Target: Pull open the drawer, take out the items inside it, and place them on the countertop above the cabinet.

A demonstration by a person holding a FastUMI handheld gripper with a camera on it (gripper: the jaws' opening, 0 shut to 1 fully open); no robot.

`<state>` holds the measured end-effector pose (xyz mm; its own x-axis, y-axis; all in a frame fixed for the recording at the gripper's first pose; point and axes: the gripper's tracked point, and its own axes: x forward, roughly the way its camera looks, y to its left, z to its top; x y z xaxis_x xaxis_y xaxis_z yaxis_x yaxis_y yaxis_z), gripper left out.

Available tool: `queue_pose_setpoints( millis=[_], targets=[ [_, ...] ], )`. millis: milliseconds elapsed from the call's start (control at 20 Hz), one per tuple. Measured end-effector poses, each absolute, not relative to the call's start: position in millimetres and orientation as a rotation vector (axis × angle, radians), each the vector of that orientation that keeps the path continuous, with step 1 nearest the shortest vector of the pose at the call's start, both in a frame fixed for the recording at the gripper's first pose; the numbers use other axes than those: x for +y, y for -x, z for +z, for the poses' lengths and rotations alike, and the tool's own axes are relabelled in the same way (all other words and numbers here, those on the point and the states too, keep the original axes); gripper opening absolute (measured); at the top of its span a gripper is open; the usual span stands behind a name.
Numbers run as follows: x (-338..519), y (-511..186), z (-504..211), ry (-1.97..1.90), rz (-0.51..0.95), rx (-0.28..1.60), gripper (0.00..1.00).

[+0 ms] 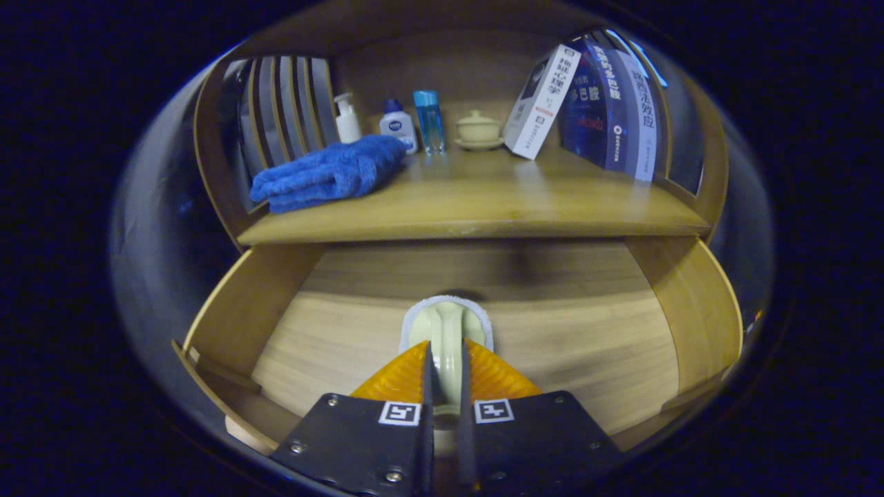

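The wooden drawer (pixel 248 324) stands pulled open below the countertop (pixel 483 207). My gripper (pixel 446 359) hangs over the drawer's floor, shut on the handle of a pale green brush with a white bristle rim (pixel 445 321). The brush head pokes out just ahead of the fingertips, above the drawer bottom. On the countertop, left of centre, lies a folded blue towel (pixel 328 172).
At the back of the countertop stand a white pump bottle (pixel 347 119), a small white bottle with blue cap (pixel 398 124), a clear blue bottle (pixel 429 121) and a lidded cream cup on a saucer (pixel 478 130). Books (pixel 608 103) lean at the right, slats (pixel 283 110) at the left.
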<state>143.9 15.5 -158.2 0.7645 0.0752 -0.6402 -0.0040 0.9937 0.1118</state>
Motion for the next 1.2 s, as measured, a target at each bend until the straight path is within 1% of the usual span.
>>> queue_pose_setpoints(
  millis=[350, 600, 1000, 1200],
  targets=[
    [23, -148, -69, -0.019, 0.105, 0.456, 0.14],
    [7, -174, -10, -0.021, 0.041, 0.299, 0.14],
    [-16, -252, -20, -0.010, -0.070, 0.267, 0.14],
    [-24, -267, -35, -0.005, -0.123, 0.236, 0.14]
  ],
)
